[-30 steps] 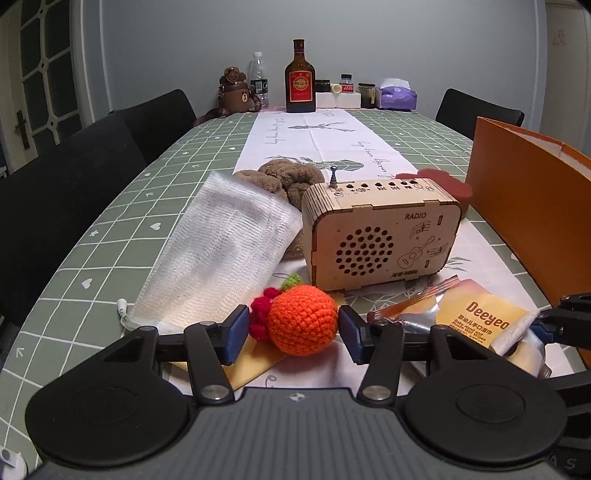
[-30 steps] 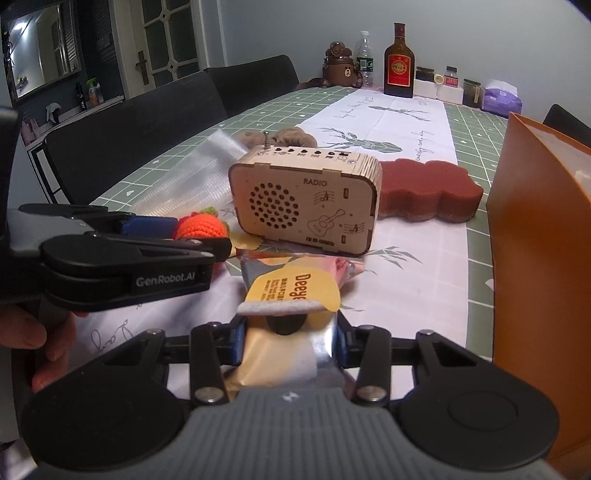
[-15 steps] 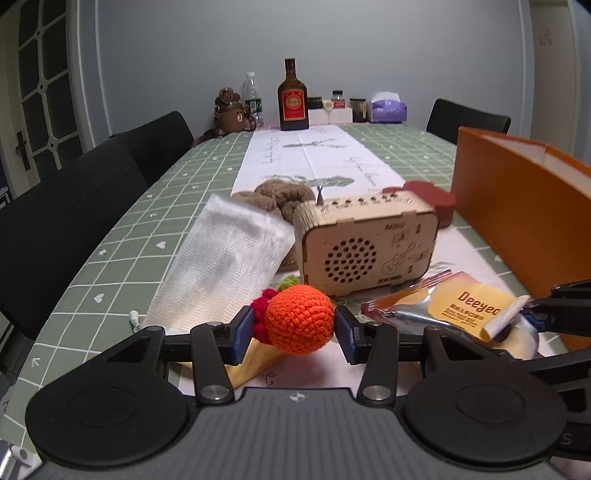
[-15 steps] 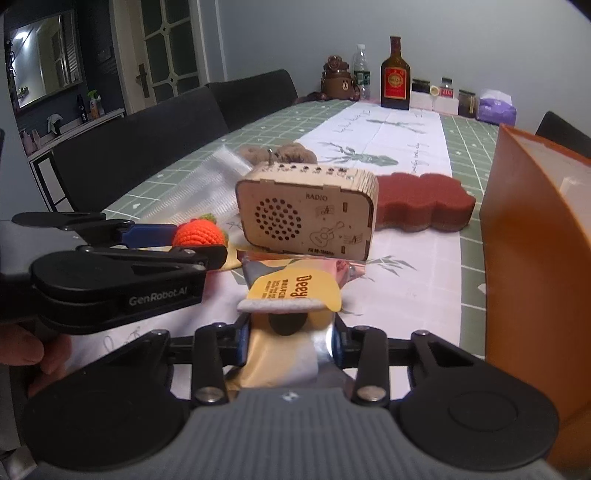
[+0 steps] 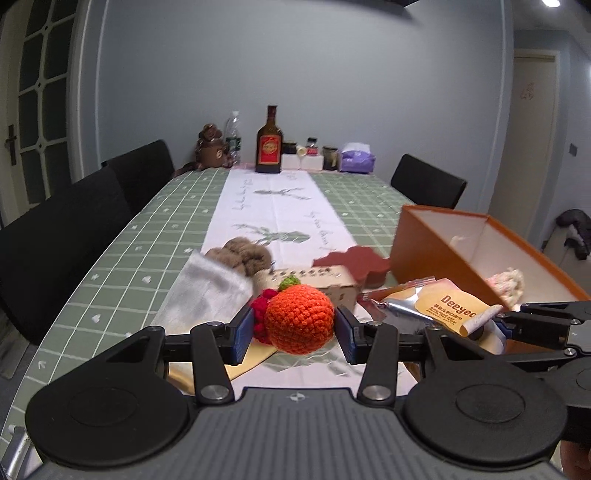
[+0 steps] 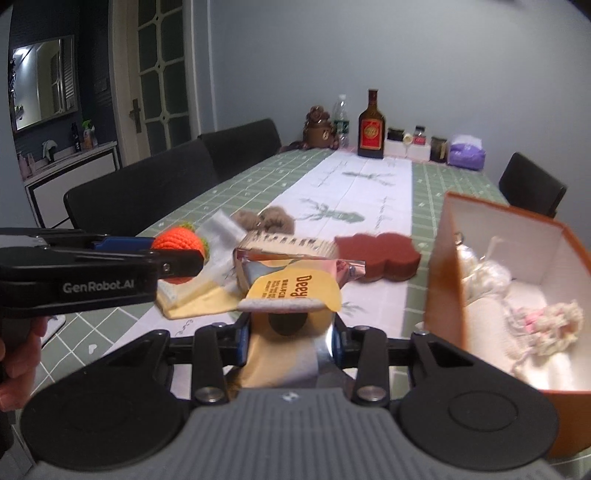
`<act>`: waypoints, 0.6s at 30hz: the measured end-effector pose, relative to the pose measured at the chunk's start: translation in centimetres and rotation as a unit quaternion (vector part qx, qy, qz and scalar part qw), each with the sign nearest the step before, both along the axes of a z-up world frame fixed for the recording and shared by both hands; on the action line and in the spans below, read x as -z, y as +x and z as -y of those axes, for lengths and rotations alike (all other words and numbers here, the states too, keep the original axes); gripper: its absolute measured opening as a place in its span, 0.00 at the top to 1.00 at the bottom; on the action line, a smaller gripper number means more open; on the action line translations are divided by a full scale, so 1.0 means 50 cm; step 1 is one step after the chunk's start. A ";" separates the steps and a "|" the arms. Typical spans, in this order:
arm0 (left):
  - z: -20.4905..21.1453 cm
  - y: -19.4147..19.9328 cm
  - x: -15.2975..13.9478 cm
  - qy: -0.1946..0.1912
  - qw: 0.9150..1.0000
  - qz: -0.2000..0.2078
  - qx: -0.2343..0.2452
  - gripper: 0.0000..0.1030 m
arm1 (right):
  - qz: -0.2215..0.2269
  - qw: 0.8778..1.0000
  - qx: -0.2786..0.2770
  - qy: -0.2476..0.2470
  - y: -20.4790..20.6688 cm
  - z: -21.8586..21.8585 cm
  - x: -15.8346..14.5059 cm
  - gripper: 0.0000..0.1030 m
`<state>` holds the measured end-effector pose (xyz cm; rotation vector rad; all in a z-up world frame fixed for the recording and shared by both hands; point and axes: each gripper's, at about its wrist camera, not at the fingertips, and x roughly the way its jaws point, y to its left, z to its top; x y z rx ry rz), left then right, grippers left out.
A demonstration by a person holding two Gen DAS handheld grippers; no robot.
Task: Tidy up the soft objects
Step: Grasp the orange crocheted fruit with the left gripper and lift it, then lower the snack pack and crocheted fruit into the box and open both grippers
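Both tongs are loaded: the left gripper (image 5: 294,326) clamps the crocheted orange (image 5: 300,318), lifted clear of the table (image 5: 122,266), and the right gripper (image 6: 291,334) pinches the Deeyeo packet (image 6: 295,291). Ahead lie one wooden radio (image 5: 314,277), one brown plush (image 5: 240,256), one maroon sponge (image 6: 376,254), one mesh bag (image 5: 207,291). The orange box (image 6: 443,280) sits right.

Ahead of me a long table (image 5: 122,258) with a green checked cloth and a white runner (image 5: 273,206) reaches toward a plain grey-blue wall (image 5: 295,74). Black chairs (image 5: 62,225) line the left of the frame; another chair (image 5: 428,181) stands at right. A glazed door (image 6: 162,74) fills the upper left, a mirror (image 6: 40,81) beside it. A ceiling light (image 5: 550,3) glows at upper right.
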<state>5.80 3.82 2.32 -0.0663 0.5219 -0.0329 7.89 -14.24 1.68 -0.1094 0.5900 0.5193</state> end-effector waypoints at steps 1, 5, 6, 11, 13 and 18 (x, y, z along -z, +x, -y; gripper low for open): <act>0.011 -0.003 -0.009 0.001 1.000 0.006 0.007 0.48 | 0.007 1.000 0.005 0.000 -0.004 0.011 -0.010 0.63; 0.056 -0.002 -0.035 0.002 0.999 0.021 0.035 0.48 | 0.028 0.999 0.024 -0.004 -0.013 0.059 -0.047 0.62; 0.066 0.001 -0.041 0.001 0.999 0.023 0.040 0.48 | 0.034 0.999 0.029 -0.006 -0.013 0.072 -0.056 0.62; 0.129 0.027 -0.061 0.002 0.996 0.027 0.083 0.48 | 0.063 0.997 0.049 -0.021 -0.009 0.140 -0.102 0.63; 0.150 0.045 -0.070 -0.003 0.994 0.025 0.105 0.48 | 0.069 0.995 0.060 -0.024 0.001 0.171 -0.120 0.63; 0.204 0.104 -0.074 0.008 0.988 0.014 0.151 0.48 | 0.067 0.993 0.085 -0.038 0.052 0.250 -0.156 0.62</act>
